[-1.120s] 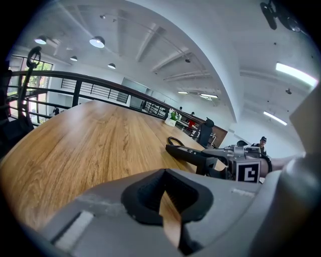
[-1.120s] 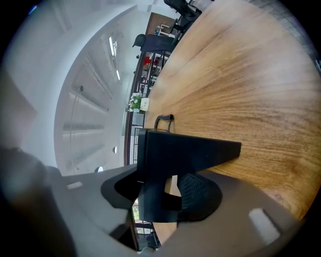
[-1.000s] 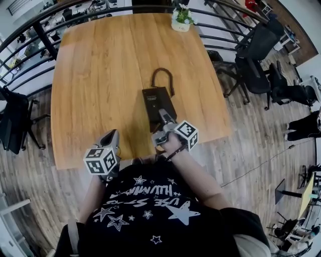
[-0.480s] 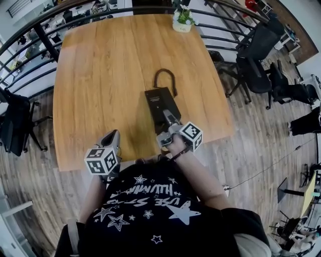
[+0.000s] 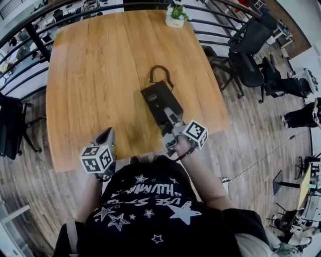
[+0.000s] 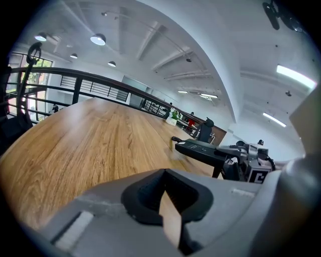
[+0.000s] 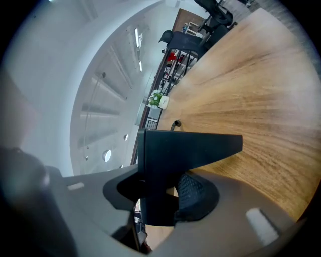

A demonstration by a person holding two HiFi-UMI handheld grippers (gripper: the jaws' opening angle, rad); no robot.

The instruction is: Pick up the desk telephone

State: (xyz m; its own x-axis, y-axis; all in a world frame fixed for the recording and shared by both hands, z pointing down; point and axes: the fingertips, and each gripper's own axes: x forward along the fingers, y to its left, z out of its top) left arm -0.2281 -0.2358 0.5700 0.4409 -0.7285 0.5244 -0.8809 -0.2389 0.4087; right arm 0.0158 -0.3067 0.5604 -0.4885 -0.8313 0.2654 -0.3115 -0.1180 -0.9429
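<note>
Telephone (image 5: 156, 95) lifted; right tool (image 5: 168, 113) just closed on it

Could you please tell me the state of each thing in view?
desk telephone: gripped at its near end, that end raised off the table.
right gripper: jaws have just been closing, clamped on the telephone.
left gripper: shut, empty.
cord: looped beyond the telephone's far end.
potted plant: upright at the table's far edge.
</note>
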